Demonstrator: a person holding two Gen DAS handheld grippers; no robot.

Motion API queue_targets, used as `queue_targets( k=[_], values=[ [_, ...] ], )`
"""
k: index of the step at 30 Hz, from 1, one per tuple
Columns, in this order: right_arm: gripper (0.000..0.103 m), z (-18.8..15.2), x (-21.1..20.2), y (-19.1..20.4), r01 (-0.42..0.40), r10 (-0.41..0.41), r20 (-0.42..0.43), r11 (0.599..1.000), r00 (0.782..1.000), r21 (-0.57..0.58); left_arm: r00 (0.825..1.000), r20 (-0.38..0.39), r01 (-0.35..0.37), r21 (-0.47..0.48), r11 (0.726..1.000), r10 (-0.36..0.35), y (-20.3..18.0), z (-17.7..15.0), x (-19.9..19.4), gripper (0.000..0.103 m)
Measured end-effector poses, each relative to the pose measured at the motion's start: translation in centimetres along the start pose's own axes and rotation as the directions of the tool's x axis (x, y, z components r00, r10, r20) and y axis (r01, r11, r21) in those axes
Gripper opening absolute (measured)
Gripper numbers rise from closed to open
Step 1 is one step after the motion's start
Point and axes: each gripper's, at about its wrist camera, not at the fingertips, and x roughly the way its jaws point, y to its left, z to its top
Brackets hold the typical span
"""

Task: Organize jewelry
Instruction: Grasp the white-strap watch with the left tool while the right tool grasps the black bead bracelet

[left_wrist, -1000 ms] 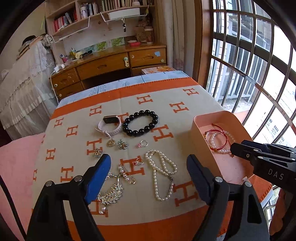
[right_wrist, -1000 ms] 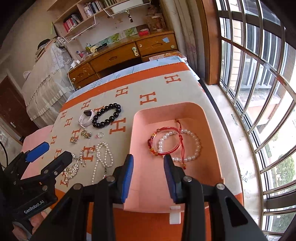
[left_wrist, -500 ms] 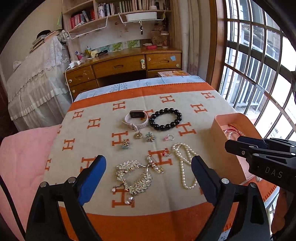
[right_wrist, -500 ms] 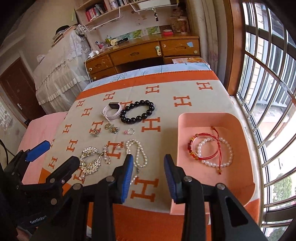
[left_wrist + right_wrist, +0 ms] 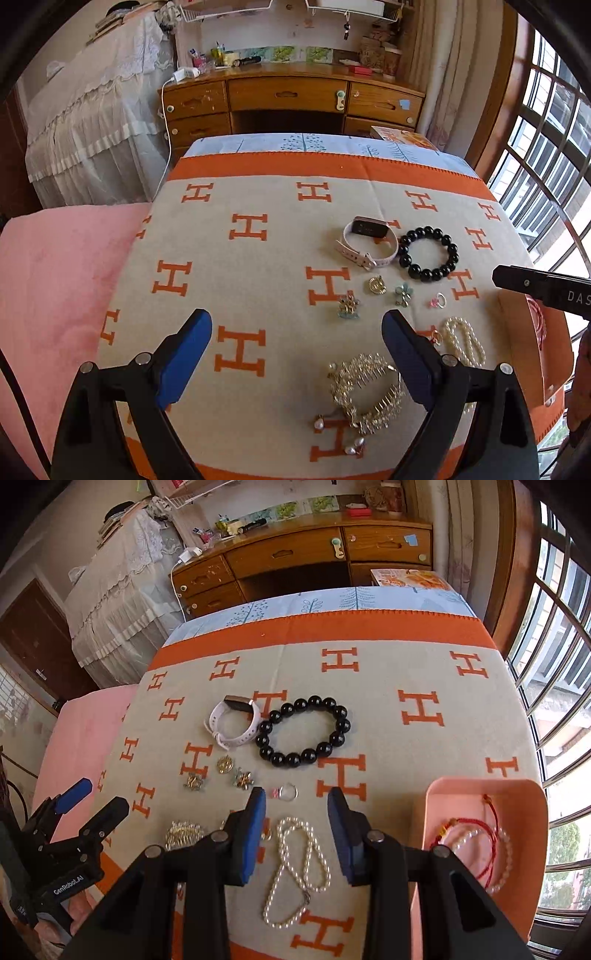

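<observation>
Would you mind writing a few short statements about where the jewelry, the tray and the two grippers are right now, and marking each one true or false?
1. The black bead bracelet lies on the blanket beside the white watch. True.
2. The right gripper is shut on the pearl necklace. False: it is open and empty, with the necklace lying on the blanket below it.
3. The pink tray holds a red cord bracelet and a pearl bracelet. True.
4. The left gripper holds the gold leaf piece. False: it is open, and the piece lies on the blanket.
5. The small ring is inside the tray. False: it lies on the blanket.
</observation>
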Motion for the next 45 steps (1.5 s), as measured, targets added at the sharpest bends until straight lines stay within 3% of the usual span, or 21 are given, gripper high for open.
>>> queue_targets(
  k=[3,5,11,17,19,22,24,30,38,40,45],
  values=[
    [0.035,2.7,3.0,-1.1,0.013,-0.010,-0.070,0.999,0.998,0.045,0.999,-0.038,0.018,0.015,1.000,-0.017,0.2,2.6,2.5,0.092],
    [0.035,4.2,4.9,-2.0,0.022,-0.013,-0.119,0.997,0.993,0.079,0.994,-0.104,0.043,0.012,0.999,-0.041,0.2,4.1,4.4,0.092],
    [0.035,6.9,8.1,-4.2,0.072,-0.048,-0.168,0.987,0.985,0.145,0.959,-0.240,0.128,-0.119,0.985,-0.153,-0.1,6.7,9.0,0.092],
    [0.035,7.5,10.0,-3.8,0.126,-0.109,-0.198,0.989,0.974,0.076,0.931,-0.323,0.114,-0.189,0.975,-0.171,-1.5,7.1,11.8,0.080],
    [0.035,7.4,10.3,-3.0,0.162,-0.155,-0.200,0.987,0.967,0.021,0.921,-0.349,0.105,-0.201,0.974,-0.171,-2.1,7.0,12.6,0.065],
    [0.031,6.9,10.6,-1.9,0.216,-0.226,-0.173,0.974,0.959,-0.075,0.913,-0.377,0.082,-0.206,0.975,-0.156,-2.9,7.1,13.4,0.055],
    [0.016,6.6,10.5,-1.6,0.229,-0.243,-0.157,0.968,0.957,-0.102,0.913,-0.385,0.061,-0.199,0.978,-0.135,-3.5,7.0,13.8,0.051],
    [0.015,6.3,9.6,-3.3,0.168,-0.174,-0.157,0.985,0.972,-0.049,0.910,-0.398,0.039,-0.200,0.979,-0.117,-4.6,7.6,14.6,0.033],
    [0.015,5.7,9.2,-3.7,0.124,-0.130,-0.154,0.991,0.979,-0.047,0.905,-0.405,0.020,-0.268,0.963,-0.132,-4.9,7.7,15.9,0.029],
    [0.015,5.6,9.1,-3.6,0.120,-0.126,-0.152,0.991,0.980,-0.051,0.914,-0.393,-0.002,-0.265,0.964,-0.106,-4.9,7.7,15.8,0.018],
    [0.015,5.4,9.0,-3.6,0.113,-0.122,-0.141,0.991,0.983,-0.067,0.924,-0.366,-0.007,-0.299,0.954,-0.108,-4.8,7.3,15.6,0.006]
  ],
)
